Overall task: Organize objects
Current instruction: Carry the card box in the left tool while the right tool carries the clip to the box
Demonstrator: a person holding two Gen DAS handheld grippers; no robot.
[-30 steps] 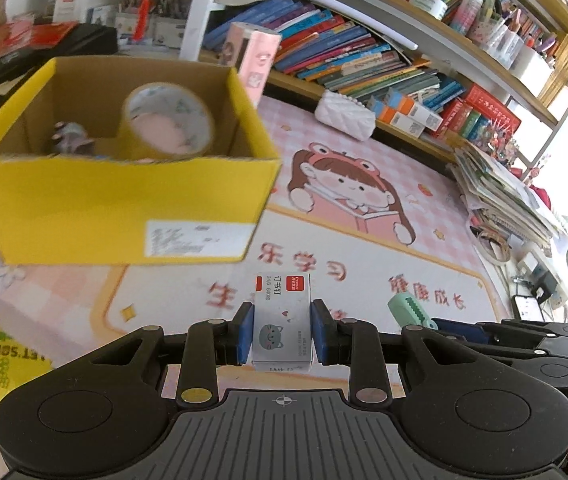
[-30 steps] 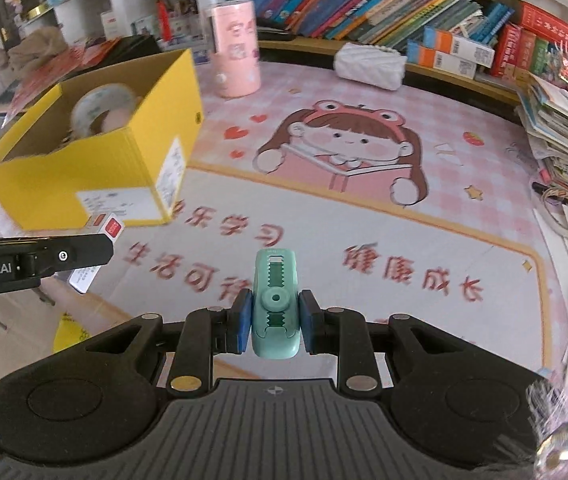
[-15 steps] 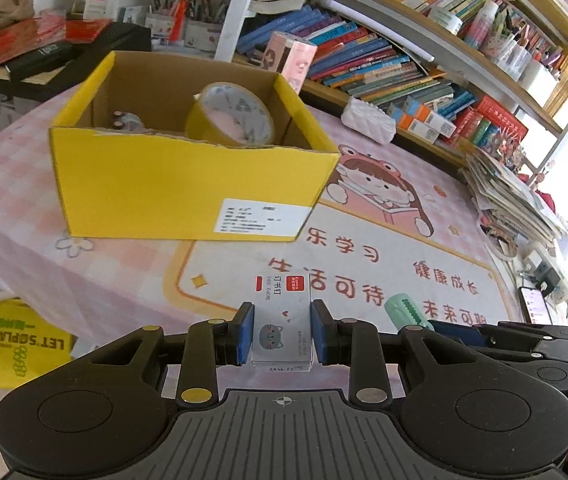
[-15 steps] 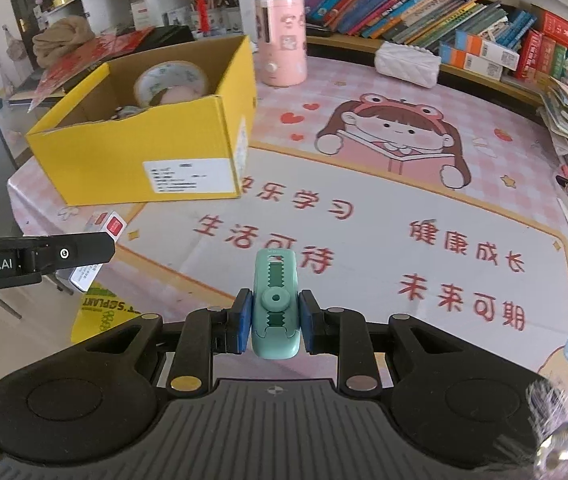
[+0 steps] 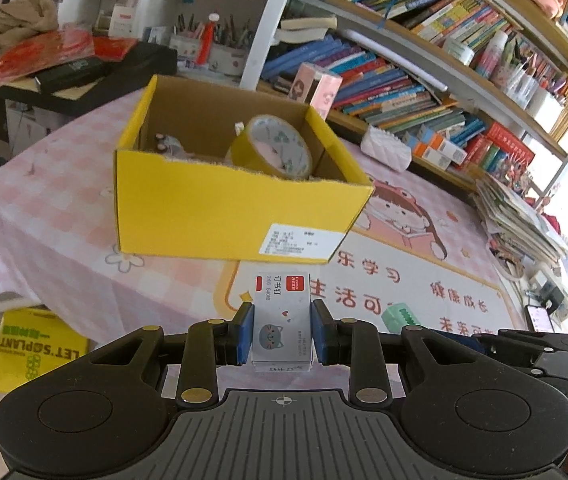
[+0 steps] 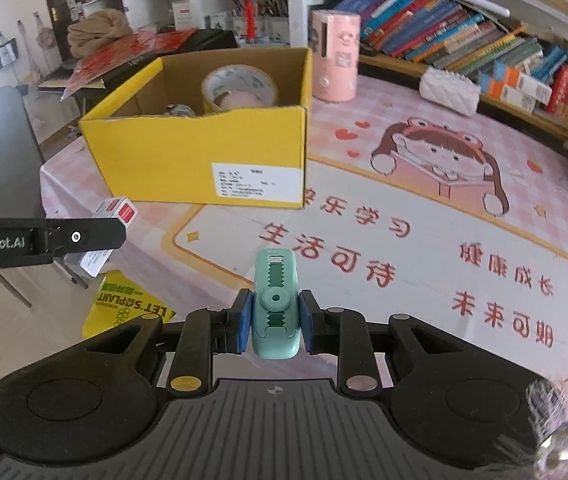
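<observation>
Staples box [image 5: 281,322] sits pinched between the left claw [image 5: 282,334] pads, its long axis running forward along the fingers, red label end leading. Right of it, the right claw [image 6: 275,322] clamps a mint green clip-like tool [image 6: 276,304], also lengthwise, pointing ahead. Both are mid-carry, above the table [image 6: 444,216] near its front edge. Ahead and slightly left stands the yellow box [image 5: 228,208], tape roll [image 5: 274,148] already inside. Next, probably: lift each item over the front wall, then release.
</observation>
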